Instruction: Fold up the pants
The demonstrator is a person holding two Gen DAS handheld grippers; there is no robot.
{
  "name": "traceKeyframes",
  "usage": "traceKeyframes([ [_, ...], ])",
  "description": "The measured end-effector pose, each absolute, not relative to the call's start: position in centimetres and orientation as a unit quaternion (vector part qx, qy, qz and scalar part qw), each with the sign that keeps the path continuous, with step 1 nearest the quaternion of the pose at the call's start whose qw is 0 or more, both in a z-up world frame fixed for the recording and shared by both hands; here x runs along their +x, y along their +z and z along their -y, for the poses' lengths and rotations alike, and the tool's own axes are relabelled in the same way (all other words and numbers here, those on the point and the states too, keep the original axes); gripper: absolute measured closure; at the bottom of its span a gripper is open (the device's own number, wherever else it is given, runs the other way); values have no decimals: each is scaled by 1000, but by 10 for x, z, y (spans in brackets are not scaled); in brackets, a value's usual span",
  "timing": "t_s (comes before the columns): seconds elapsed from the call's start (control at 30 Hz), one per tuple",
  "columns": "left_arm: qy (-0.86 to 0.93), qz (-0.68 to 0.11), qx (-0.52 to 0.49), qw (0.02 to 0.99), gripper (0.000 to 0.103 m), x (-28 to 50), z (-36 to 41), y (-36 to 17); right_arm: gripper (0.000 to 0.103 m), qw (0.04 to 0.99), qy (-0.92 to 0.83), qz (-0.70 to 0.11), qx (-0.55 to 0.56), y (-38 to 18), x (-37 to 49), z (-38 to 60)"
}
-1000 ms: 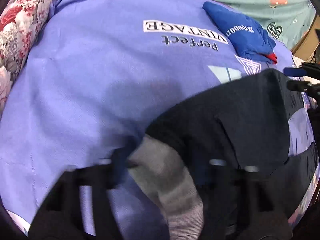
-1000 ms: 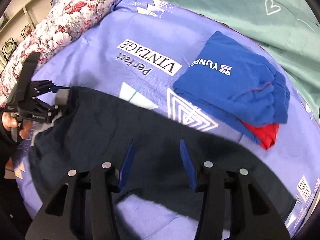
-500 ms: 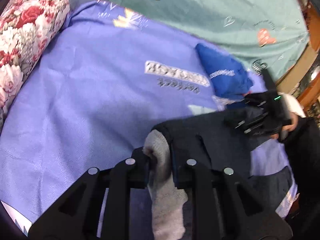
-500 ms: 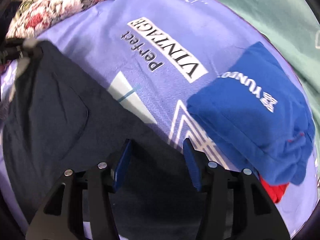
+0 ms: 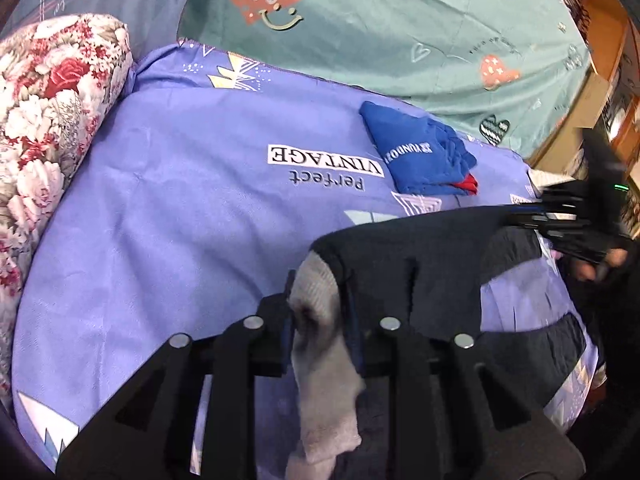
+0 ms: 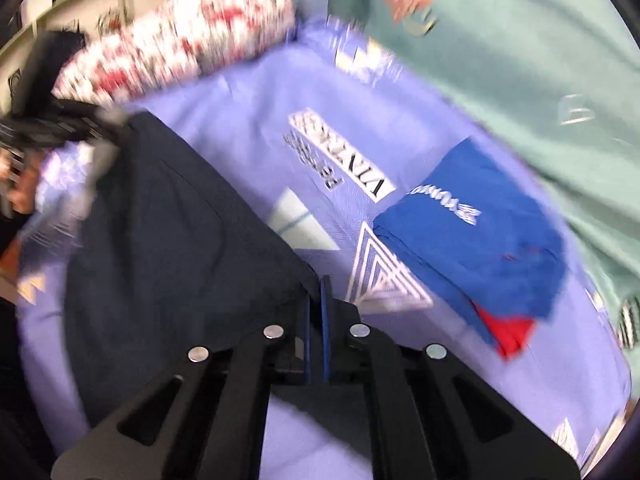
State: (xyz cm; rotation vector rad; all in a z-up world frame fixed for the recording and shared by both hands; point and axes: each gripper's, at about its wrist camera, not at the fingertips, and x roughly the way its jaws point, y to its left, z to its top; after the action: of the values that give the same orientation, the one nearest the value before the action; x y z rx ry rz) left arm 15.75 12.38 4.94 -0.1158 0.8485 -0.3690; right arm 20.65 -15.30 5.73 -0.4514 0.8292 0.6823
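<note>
Dark pants (image 5: 420,264) on the purple bedsheet (image 5: 180,200), lifted at two corners. Left gripper (image 5: 318,312) clamps the grey cuff; right gripper (image 6: 316,320) has just clenched on the dark edge (shallow bite). Risk: fabric slipping mid-fold.

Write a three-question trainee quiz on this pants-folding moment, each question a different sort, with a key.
1. True or false: the left claw grips the dark pants at their grey lining.
2. Multiple choice: the folded blue garment lies on A) the floral pillow, B) the purple sheet, C) the pants.
3. Fill in: the right claw is ____ on the pants' edge.

Key: 1 true; 2 B; 3 shut.
</note>
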Motion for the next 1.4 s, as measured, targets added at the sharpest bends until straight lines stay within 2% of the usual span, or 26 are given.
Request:
traceKeyframes([
  [0.07, -192, -411, -51, 890, 76, 137, -121, 50, 99, 847, 318, -369, -212, 75, 149, 159],
  [0.17, -210, -420, -48, 882, 70, 101, -119, 41, 99, 850, 333, -359, -197, 71, 69, 163],
  [0.2, -212, -425, -45, 879, 65, 92, -118, 37, 99, 847, 341, -363, -187, 61, 39, 163],
  [0.23, -214, -432, -44, 875, 53, 80, -118, 31, 99, 844, 345, -367, -182, 48, 17, 160],
  [0.33, -210, -471, -53, 855, 28, 53, -121, 1, 99, 835, 358, -389, -150, -4, -32, 149],
  [0.47, -197, -533, -143, 811, 26, 43, -144, -40, 99, 841, 332, -417, -95, -57, -31, 149],
  [0.57, -204, -536, -236, 784, 25, 32, -171, -51, 99, 854, 329, -400, -49, -52, -25, 158],
  [0.67, -224, -511, -285, 780, 16, 20, -182, -43, 99, 856, 330, -393, -53, -47, -23, 157],
  [1.13, -220, -519, -309, 766, 16, 47, -133, -35, 99, 860, 339, -378, -43, -44, -36, 161],
  [1.23, -214, -509, -316, 772, 21, 53, -131, -33, 99, 858, 343, -381, -38, -45, -34, 162],
  [1.3, -207, -507, -307, 778, 42, 60, -128, -34, 99, 858, 343, -381, -36, -44, -35, 162],
  [1.33, -207, -509, -308, 777, 49, 63, -127, -37, 99, 858, 343, -380, -37, -44, -36, 161],
  [1.37, -206, -512, -309, 775, 52, 67, -126, -41, 99, 858, 343, -380, -39, -44, -37, 161],
  [1.4, -203, -516, -310, 772, 62, 70, -126, -46, 99, 858, 342, -381, -42, -44, -37, 160],
])
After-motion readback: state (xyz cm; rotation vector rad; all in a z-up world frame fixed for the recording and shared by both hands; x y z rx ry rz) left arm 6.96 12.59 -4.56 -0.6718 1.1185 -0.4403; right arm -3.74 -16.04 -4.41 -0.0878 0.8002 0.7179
